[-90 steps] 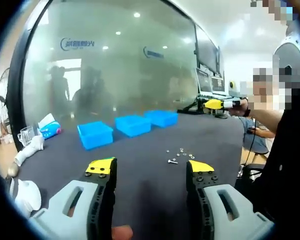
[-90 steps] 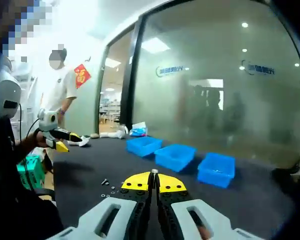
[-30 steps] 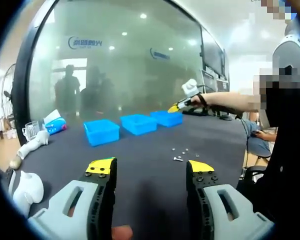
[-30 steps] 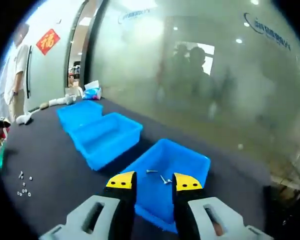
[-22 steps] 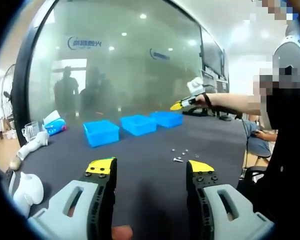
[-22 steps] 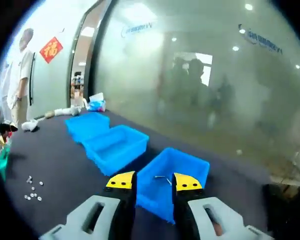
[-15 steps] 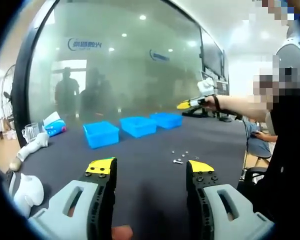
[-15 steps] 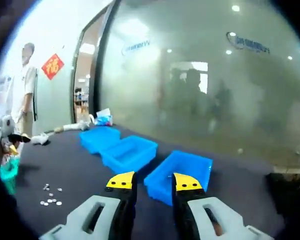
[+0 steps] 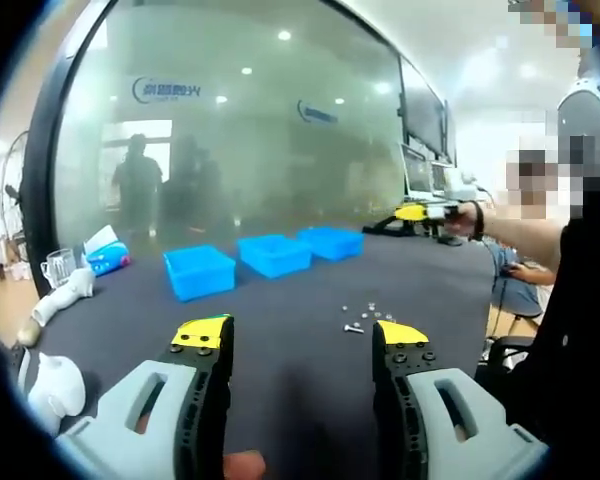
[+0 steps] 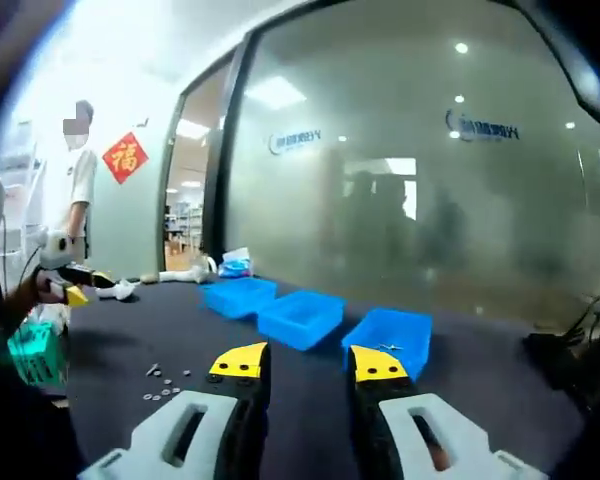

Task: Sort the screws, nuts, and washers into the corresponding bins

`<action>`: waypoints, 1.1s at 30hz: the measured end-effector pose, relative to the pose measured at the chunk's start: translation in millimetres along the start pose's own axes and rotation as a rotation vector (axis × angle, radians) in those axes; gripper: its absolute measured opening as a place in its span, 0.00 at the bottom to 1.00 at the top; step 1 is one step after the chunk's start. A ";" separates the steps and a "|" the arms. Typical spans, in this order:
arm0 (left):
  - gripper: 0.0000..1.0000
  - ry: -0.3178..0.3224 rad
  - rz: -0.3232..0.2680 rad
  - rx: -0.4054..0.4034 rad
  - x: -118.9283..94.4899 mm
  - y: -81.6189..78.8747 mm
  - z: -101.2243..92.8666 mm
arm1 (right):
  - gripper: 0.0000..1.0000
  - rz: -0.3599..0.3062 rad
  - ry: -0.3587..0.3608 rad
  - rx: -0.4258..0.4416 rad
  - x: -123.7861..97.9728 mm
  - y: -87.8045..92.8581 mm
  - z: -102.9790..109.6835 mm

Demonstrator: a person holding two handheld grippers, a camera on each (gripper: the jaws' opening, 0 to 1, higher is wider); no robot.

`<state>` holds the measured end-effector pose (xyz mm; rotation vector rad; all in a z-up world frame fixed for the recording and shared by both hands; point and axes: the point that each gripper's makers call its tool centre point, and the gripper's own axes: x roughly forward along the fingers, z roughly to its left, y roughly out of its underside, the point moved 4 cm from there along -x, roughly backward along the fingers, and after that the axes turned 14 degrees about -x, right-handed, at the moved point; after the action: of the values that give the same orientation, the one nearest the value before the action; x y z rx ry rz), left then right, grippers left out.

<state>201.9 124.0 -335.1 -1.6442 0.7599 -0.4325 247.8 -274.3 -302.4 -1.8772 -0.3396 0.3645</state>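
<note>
We hold the left tool (image 9: 301, 335) released above the dark desk (image 9: 280, 330), nothing between its jaws. The loose hardware (image 9: 363, 316) lies scattered on the desk ahead of it, well apart from the three blue bins (image 9: 266, 256) lined up before the glass wall (image 9: 230, 130). Our right tool (image 10: 303, 362) hangs released and empty too, facing the bins (image 10: 315, 320), with the hardware (image 10: 163, 385) low to its left.

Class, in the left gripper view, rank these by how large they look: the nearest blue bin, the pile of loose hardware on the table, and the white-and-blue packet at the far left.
1. Nearest blue bin, clearly largest.
2. White-and-blue packet and the loose hardware: too close to rank; the hardware lies spread out and nearer the camera, so its apparent size is unsure.
</note>
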 end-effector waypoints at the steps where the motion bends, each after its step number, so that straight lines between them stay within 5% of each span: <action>1: 0.54 0.002 -0.001 -0.002 0.4 -0.4 -0.3 | 0.27 -0.003 -0.002 -0.002 -4.3 0.1 3.5; 22: 0.54 0.005 -0.009 -0.005 3.0 -5.5 -5.1 | 0.35 0.003 -0.010 -0.029 -58.2 19.0 50.4; 27: 0.54 0.005 -0.006 -0.007 2.4 -4.2 -5.0 | 0.35 0.083 -0.146 -0.081 -48.9 18.7 63.0; 33: 0.54 0.015 0.008 -0.003 0.8 -0.5 -6.5 | 0.34 0.097 -0.267 -0.151 -33.1 9.5 79.7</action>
<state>198.3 118.8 -333.3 -1.6420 0.7780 -0.4385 185.5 -222.6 -333.7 -2.0004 -0.4667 0.6749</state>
